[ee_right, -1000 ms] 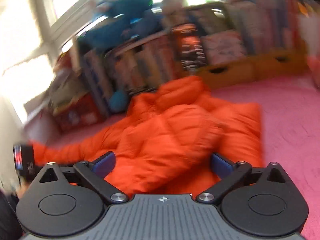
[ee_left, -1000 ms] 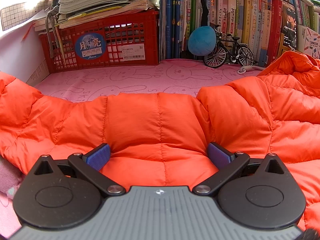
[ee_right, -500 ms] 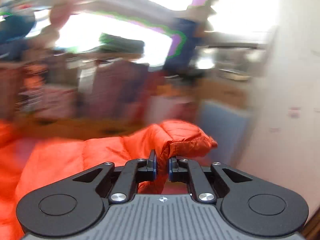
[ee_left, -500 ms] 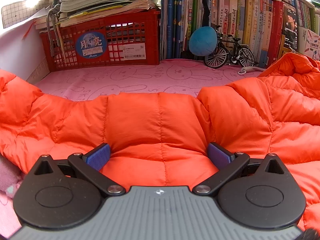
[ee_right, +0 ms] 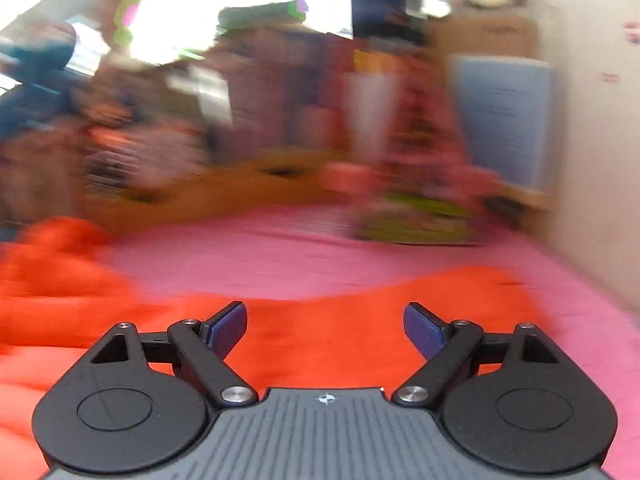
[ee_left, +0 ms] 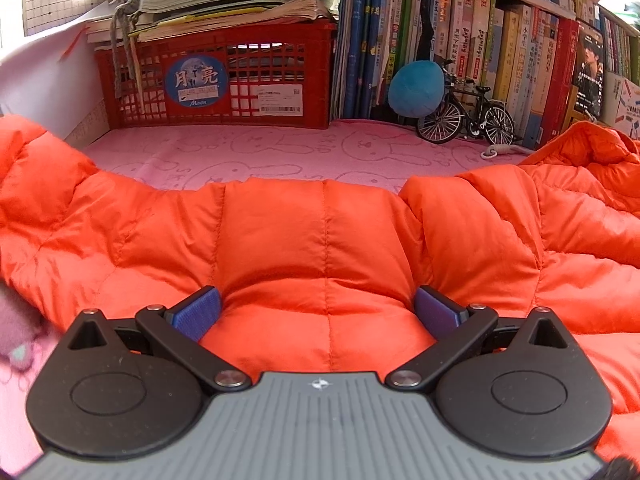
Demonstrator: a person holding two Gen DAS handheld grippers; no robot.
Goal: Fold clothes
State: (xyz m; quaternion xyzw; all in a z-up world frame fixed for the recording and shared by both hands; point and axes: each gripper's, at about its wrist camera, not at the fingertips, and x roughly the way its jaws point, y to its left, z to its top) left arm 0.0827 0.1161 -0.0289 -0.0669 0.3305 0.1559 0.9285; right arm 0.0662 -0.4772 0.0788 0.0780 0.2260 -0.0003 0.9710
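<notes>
L claw point(ee_left: 318, 312) spread wide, pads down on the orange puffer jacket point(ee_left: 320, 248), a quilted panel bulging up between them. Not pinched on anything; reads as pinning or pressing the fabric flat, judging by the dent at each pad. R claw point(ee_right: 326, 330) also spread wide, nothing between the pads, over an orange stretch of the same jacket. R view badly blurred, can't tell if it touches the fabric.

Jacket lies spread across the pink bunny-print cover point(ee_left: 248, 152), filling the lower half of the L view from 9 to 3 o'clock. Far hem is a curved edge at 12 o'clock of the L claw. At 2 o'clock a second puffy section overlaps the panel w/ a raised rounded edge, more fabric bunched up behind it, so at least one layer is lapped over there. Can't say how far the fold has got.

In the R view the jacket edge runs 10 to 2 o'clock, w/ bare pink cover beyond it: decent open room to carry fabric that way.

L side is tighter. Beyond the hem there's a strip of free cover, then a red crate point(ee_left: 224, 80) w/ stacked papers at 11 o'clock, books point(ee_left: 500, 48) at 1, a blue plush ball point(ee_left: 416, 88) and model bicycle point(ee_left: 464, 116) in front of them. The bike is light and close to the jacket's bunched part, so a sweep toward 1 o'clock could knock it.
</notes>
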